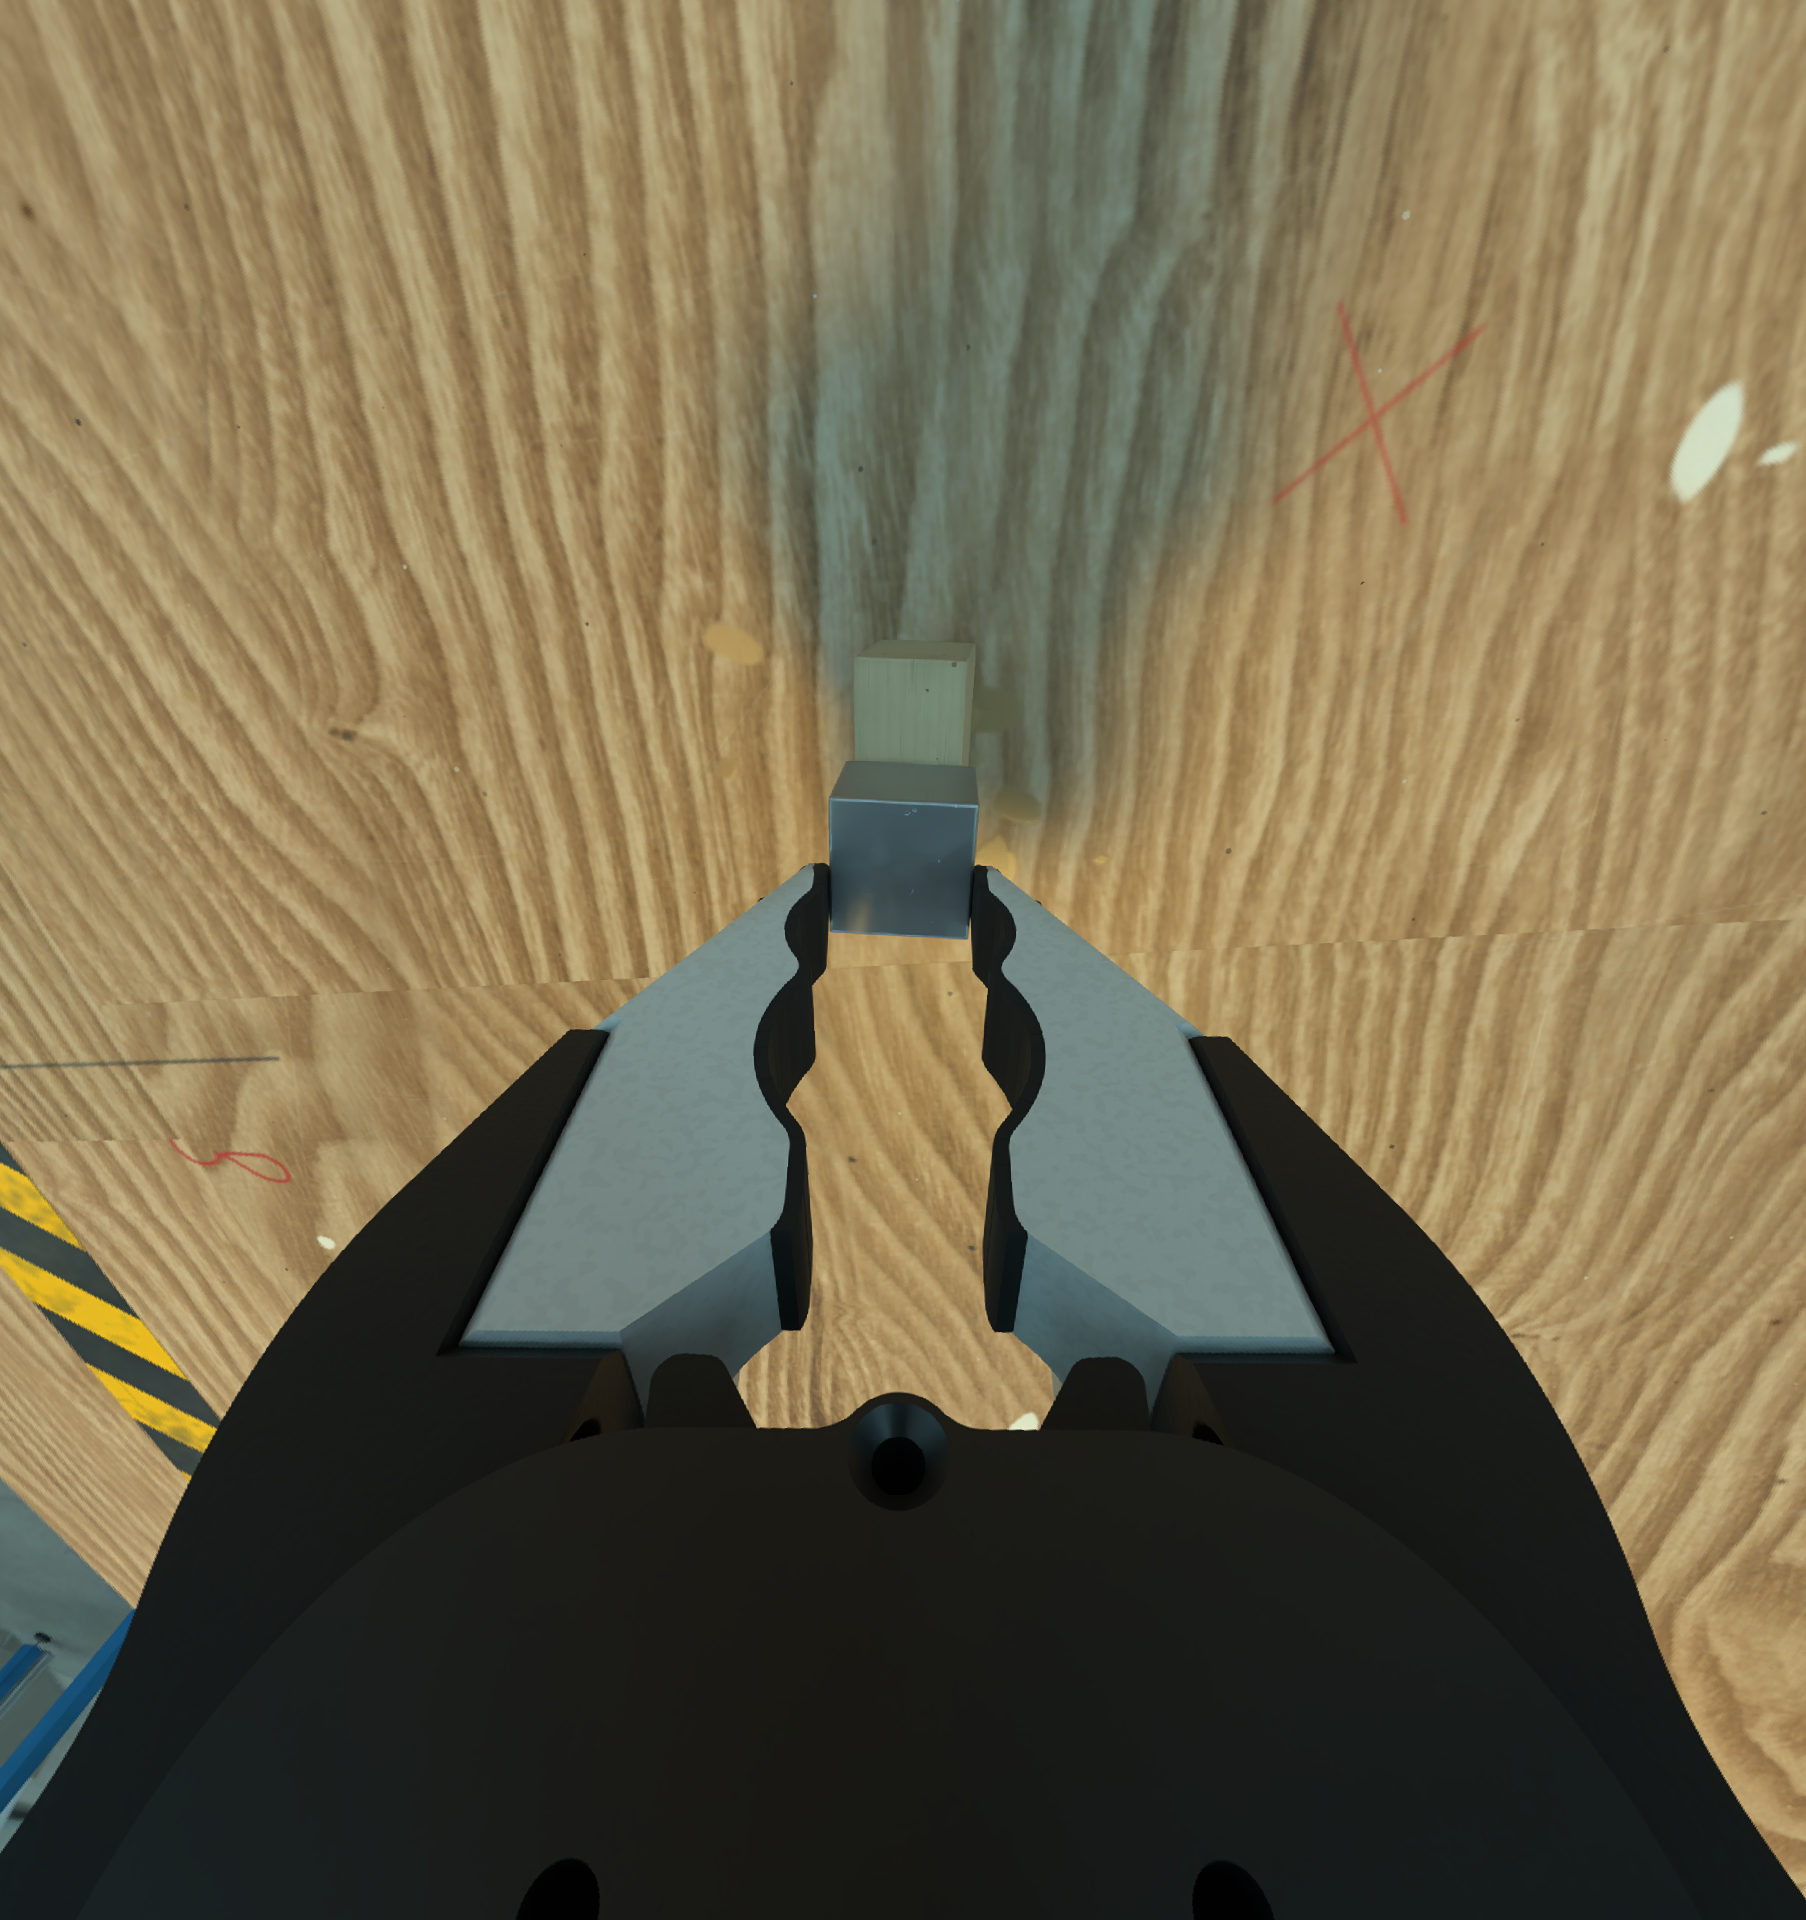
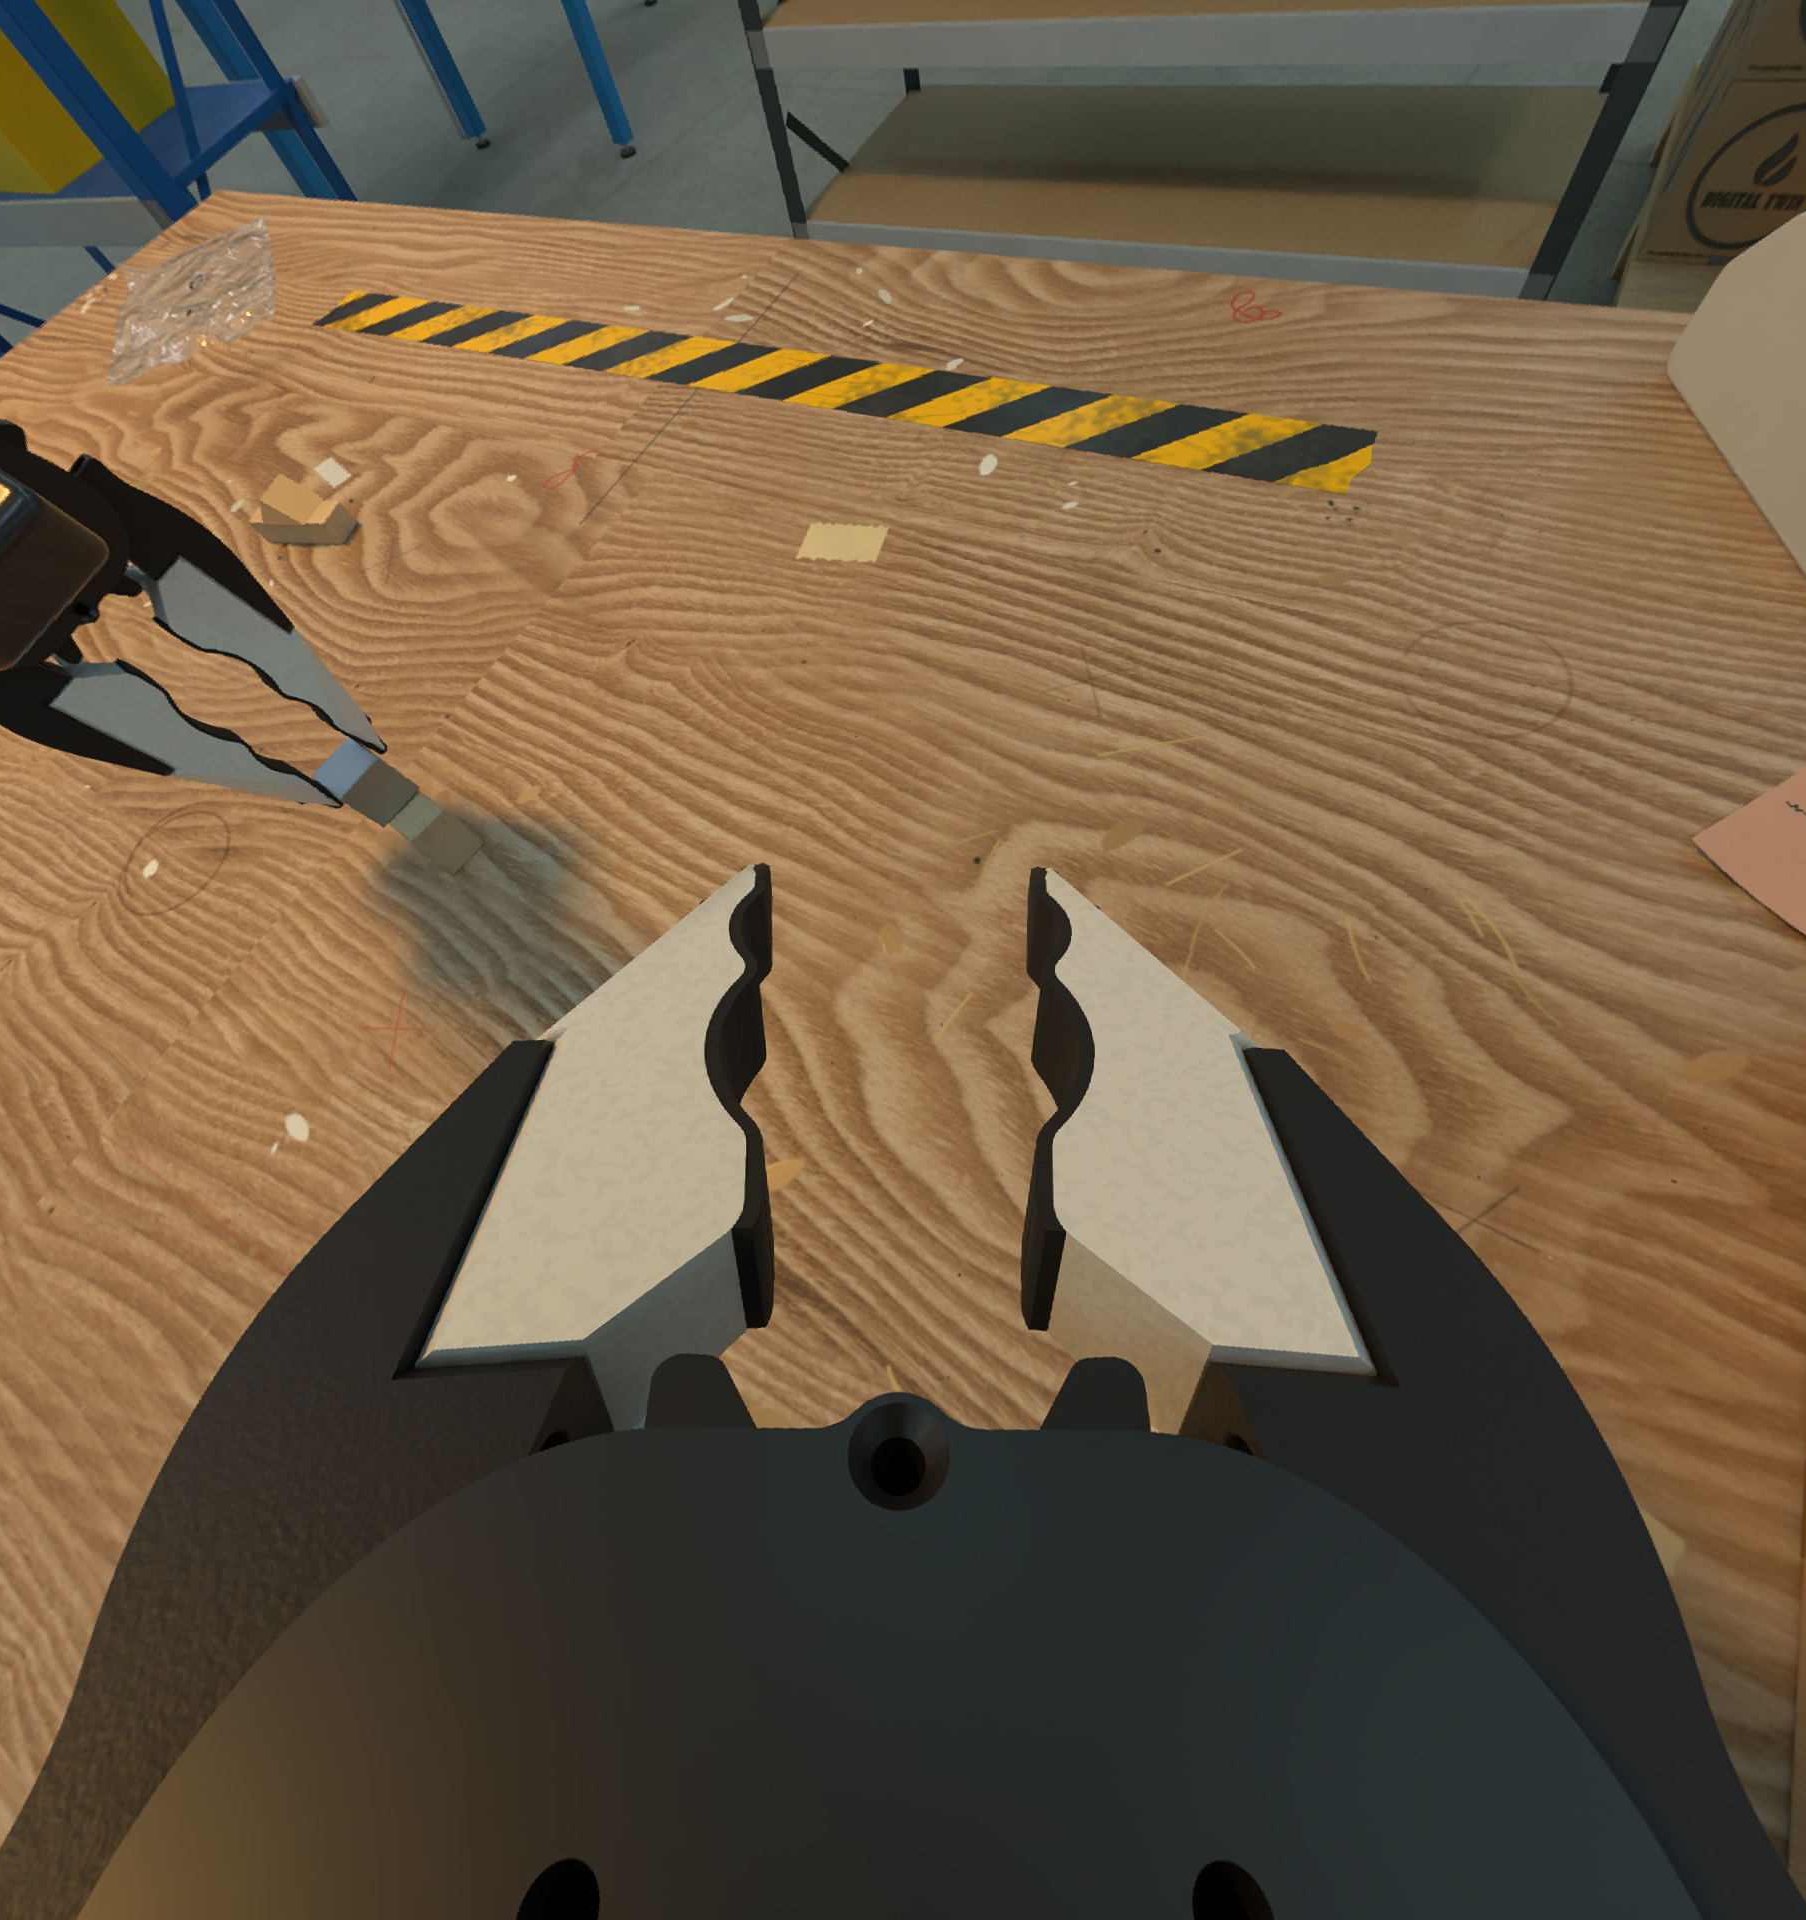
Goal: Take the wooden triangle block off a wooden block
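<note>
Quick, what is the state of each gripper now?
Left gripper: closed on the grey block above the wooden block.
Right gripper: open, holding nothing.

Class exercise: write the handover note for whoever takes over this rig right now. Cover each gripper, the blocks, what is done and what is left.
Left gripper: shut on the top block, which is held at its fingertips and looks greyish in shadow.
Right gripper: open, empty, above bare table, well to the side of the blocks.
Lower wooden block: on the table, directly under the held block.
Done: top block gripped.
Unclear: whether it has cleared the lower block, as the two look adjacent in the right wrist view.
Left: lift it away and set it down.
</note>
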Controlling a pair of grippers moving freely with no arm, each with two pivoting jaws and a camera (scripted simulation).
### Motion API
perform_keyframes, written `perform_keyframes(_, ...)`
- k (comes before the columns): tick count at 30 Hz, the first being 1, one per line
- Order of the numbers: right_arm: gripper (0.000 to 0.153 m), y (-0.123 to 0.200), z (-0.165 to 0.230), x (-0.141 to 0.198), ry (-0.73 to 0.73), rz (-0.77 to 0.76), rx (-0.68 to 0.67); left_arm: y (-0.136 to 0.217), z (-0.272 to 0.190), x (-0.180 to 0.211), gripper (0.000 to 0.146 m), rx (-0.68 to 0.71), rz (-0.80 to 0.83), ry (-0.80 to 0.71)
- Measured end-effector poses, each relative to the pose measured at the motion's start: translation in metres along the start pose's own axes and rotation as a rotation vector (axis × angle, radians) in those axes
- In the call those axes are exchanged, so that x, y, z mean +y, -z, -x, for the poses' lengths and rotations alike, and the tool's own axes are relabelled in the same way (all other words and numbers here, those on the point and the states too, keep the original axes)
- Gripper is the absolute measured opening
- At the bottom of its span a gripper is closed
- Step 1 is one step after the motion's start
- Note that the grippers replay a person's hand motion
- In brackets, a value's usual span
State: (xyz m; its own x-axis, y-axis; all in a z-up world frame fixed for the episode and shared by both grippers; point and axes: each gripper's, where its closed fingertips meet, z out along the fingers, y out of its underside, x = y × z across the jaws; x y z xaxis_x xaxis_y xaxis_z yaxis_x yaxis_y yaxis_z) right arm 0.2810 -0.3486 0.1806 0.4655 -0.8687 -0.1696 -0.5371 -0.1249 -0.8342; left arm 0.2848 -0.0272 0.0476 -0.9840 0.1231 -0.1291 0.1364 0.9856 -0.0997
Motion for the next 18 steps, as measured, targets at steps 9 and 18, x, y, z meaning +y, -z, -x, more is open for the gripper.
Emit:
perform_keyframes(9,0.049,-0.0005,-0.0003,0.0005,0.0,0.004,0.002,-0.0002,0.0009,-0.0016,0.027,-0.002,-0.001,-0.007)
perform_keyframes(18,0.049,-0.0013,0.0,0.0008,0.001,0.008,0.001,-0.0004,0.0015,-0.0035,0.027,-0.004,-0.001,-0.016)
